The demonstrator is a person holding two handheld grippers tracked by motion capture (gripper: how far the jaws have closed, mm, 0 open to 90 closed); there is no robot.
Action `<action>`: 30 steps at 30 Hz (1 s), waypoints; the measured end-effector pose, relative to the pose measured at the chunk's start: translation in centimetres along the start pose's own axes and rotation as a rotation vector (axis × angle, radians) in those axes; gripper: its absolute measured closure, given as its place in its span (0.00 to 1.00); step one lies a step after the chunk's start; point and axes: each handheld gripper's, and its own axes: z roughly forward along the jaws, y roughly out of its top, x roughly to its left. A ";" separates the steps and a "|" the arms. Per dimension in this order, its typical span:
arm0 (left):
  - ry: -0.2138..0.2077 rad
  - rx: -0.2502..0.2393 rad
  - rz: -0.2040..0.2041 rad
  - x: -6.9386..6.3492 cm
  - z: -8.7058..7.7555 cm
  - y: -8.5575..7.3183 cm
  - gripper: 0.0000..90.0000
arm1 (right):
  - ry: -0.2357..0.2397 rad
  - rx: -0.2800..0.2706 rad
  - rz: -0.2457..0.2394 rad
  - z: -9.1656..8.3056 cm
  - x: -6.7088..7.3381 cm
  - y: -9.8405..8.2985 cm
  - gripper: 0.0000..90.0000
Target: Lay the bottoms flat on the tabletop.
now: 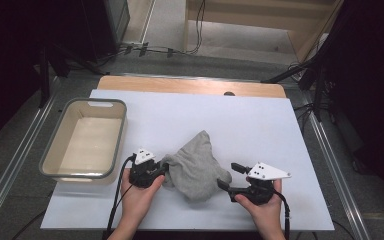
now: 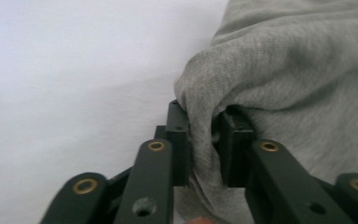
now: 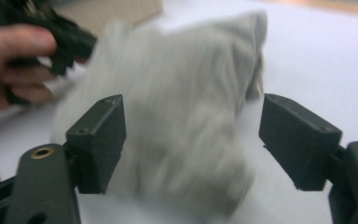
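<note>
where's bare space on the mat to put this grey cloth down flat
The white mat is bare across its far half, between the tub and the right edge, and along the right side past the right gripper. It is crowded at the near middle, where the left gripper pinches the grey cloth.

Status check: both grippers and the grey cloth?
Left gripper clamped on crumpled grey knit cloth. Right gripper open, cloth not gripped. Nothing in the way.

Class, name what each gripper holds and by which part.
The left gripper pinches a fold at the grey cloth's edge; the right gripper holds nothing.
</note>
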 end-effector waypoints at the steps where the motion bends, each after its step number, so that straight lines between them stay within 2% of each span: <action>1: -0.007 -0.014 -0.007 0.1 -0.3 0.1 0.76 | 0.000 0.000 0.000 0.0 0.0 0.0 0.24; 2: -0.023 -0.031 -0.006 0.2 -0.6 0.3 0.76 | 0.002 0.019 0.007 0.3 -0.1 -0.3 0.24; 4: -0.062 -0.061 0.013 0.1 -1.5 0.9 0.63 | 0.023 0.059 0.018 0.9 -0.3 -0.6 0.26; 6: -0.099 -0.094 0.035 -0.1 -2.5 1.5 0.55 | 0.052 0.082 0.022 1.4 -0.3 -0.8 0.33; 8: -0.128 -0.129 0.053 -0.3 -3.5 1.9 0.52 | 0.066 0.085 0.022 1.6 -0.2 -0.8 0.48; 9: -0.149 -0.146 0.054 -0.5 -3.8 2.1 0.52 | 0.054 0.097 0.014 1.6 -0.2 -0.8 0.65; 10: -0.164 -0.152 0.062 -0.7 -4.1 2.2 0.52 | 0.011 0.109 0.001 1.7 -0.2 -0.9 0.79; 11: -0.186 -0.167 0.070 -0.9 -4.3 2.2 0.51 | 0.002 0.117 0.005 1.7 -0.4 -0.9 0.86; 12: -0.216 -0.174 0.090 -1.3 -4.4 2.2 0.51 | 0.020 0.116 0.021 1.7 -0.7 -0.9 0.89; 14: -0.285 -0.175 0.140 -2.2 -4.2 2.1 0.49 | 0.036 0.103 0.049 1.6 -1.2 -0.8 0.92; 15: -0.318 -0.159 0.169 -2.8 -4.0 2.0 0.48 | 0.036 0.093 0.050 1.4 -1.2 -0.6 0.93; 16: -0.337 -0.137 0.194 -3.3 -3.6 1.9 0.45 | 0.031 0.076 0.050 1.2 -1.3 -0.4 0.97; 18: -0.363 -0.097 0.227 -4.2 -2.8 1.6 0.45 | 0.015 0.051 0.040 0.6 -1.3 0.0 0.97; 20: -0.368 -0.067 0.266 -4.8 -2.0 1.2 0.44 | -0.015 0.029 0.028 0.0 -1.3 0.4 0.97; 21: -0.360 -0.050 0.284 -5.0 -1.7 1.0 0.41 | -0.039 0.008 0.024 -0.6 -1.5 0.7 0.97; 24: -0.326 -0.010 0.321 -5.5 -0.6 0.4 0.37 | -0.052 -0.017 0.030 -1.2 -1.8 0.9 0.98; 26: -0.333 0.015 0.338 -5.9 0.0 0.0 0.37 | -0.058 -0.037 0.033 -1.7 -2.1 1.1 0.98; 27: -0.331 0.025 0.359 -6.2 0.4 -0.2 0.38 | -0.064 -0.046 0.036 -1.9 -2.2 1.2 0.98; 29: -0.301 0.049 0.396 -6.6 1.1 -0.6 0.44 | -0.066 -0.062 0.034 -2.3 -2.3 1.4 0.98; 30: -0.288 0.055 0.396 -6.7 1.5 -0.7 0.49 | -0.066 -0.069 0.032 -2.5 -2.3 1.4 0.98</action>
